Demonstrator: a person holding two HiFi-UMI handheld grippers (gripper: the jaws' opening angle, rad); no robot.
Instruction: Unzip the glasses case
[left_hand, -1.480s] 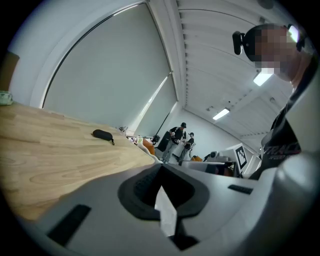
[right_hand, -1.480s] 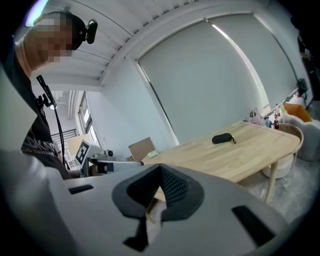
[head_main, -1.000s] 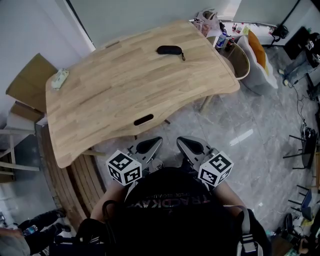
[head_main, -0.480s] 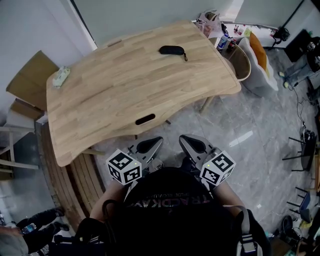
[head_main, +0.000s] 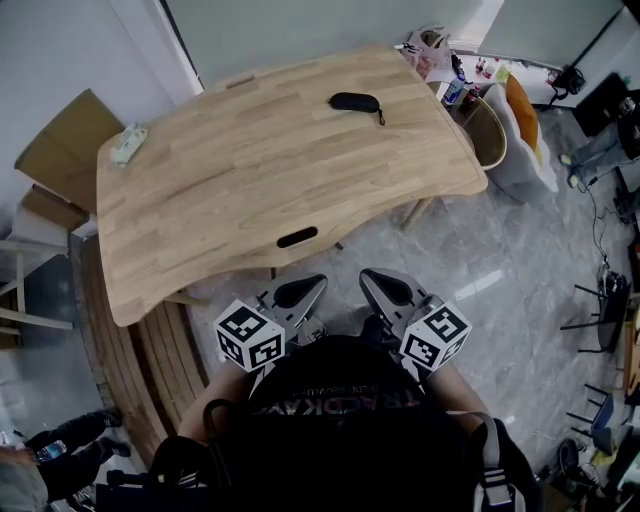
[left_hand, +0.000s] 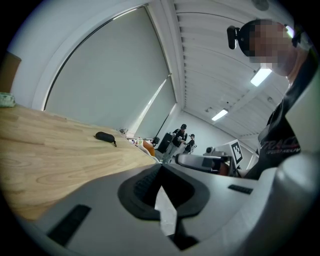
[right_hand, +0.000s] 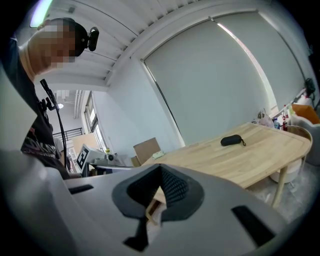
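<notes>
While the glasses case (head_main: 355, 101) lies far across the desk (head_main: 250, 180), seemingly zipped, left gripper (head_main: 297, 292) and right gripper (head_main: 387, 290) stay closed, empty.

Black glasses case (head_main: 355, 101) on wooden table (head_main: 250, 190), far side

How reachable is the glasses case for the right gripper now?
Probably not yet: glasses case lies far across the table, while the right gripper, shut, sits short of its near edge. Nothing on top blocks the path.
</notes>
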